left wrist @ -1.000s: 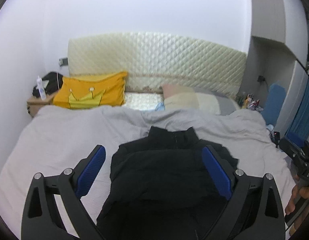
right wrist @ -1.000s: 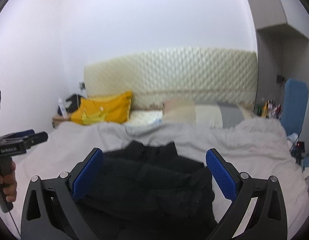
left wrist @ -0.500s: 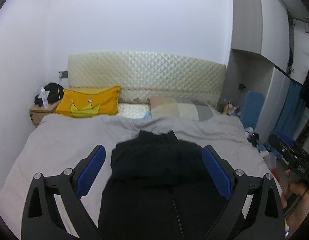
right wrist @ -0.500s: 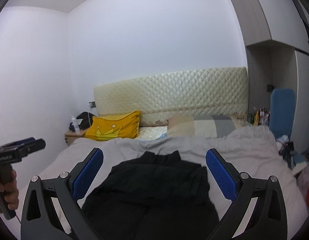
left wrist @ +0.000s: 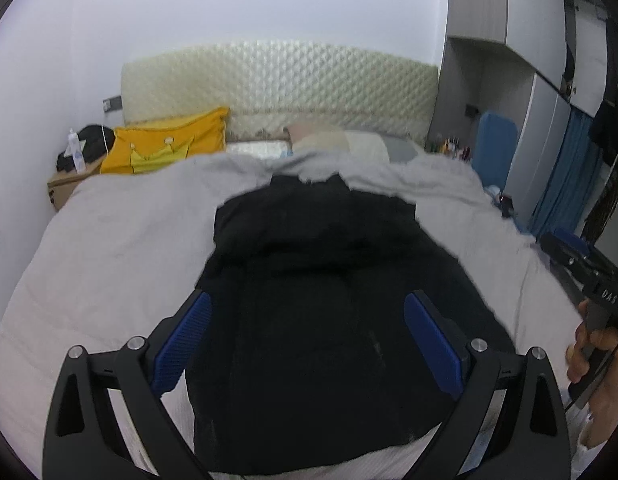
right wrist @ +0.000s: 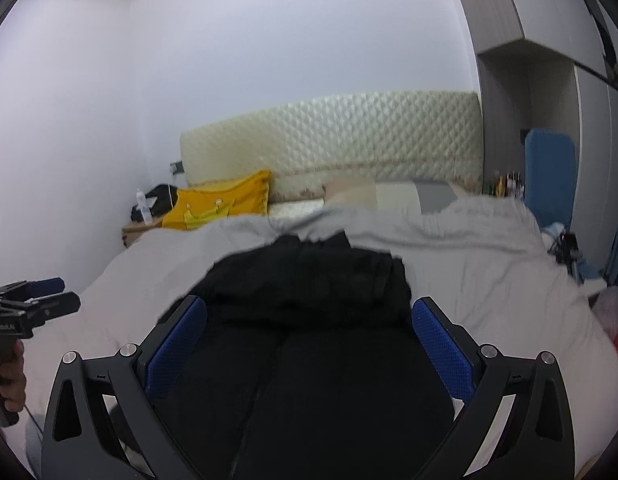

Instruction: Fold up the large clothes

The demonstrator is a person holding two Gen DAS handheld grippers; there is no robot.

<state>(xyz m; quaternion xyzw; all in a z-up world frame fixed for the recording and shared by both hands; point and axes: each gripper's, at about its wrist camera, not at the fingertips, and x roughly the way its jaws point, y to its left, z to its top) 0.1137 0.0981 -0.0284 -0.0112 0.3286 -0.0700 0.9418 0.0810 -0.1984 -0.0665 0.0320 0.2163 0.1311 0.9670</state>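
A large black garment (left wrist: 321, 300) lies spread on the grey bed cover (left wrist: 121, 248), collar toward the headboard; it also shows in the right wrist view (right wrist: 309, 340). My left gripper (left wrist: 309, 344) is open and empty, hovering over the garment's near part. My right gripper (right wrist: 307, 344) is open and empty, also over the garment's near half. The right gripper shows at the right edge of the left wrist view (left wrist: 581, 268); the left gripper shows at the left edge of the right wrist view (right wrist: 33, 300).
A yellow pillow (left wrist: 169, 148) and a beige-grey pillow (left wrist: 349, 142) lie before the quilted headboard (left wrist: 277, 80). A nightstand (left wrist: 65, 184) with a bottle stands at the left. A blue chair (left wrist: 495, 140) and wardrobe (left wrist: 549, 80) stand at the right.
Both cameras have tilted down and moved closer over the garment. The garment now fills more of each view. Both grippers stay open.
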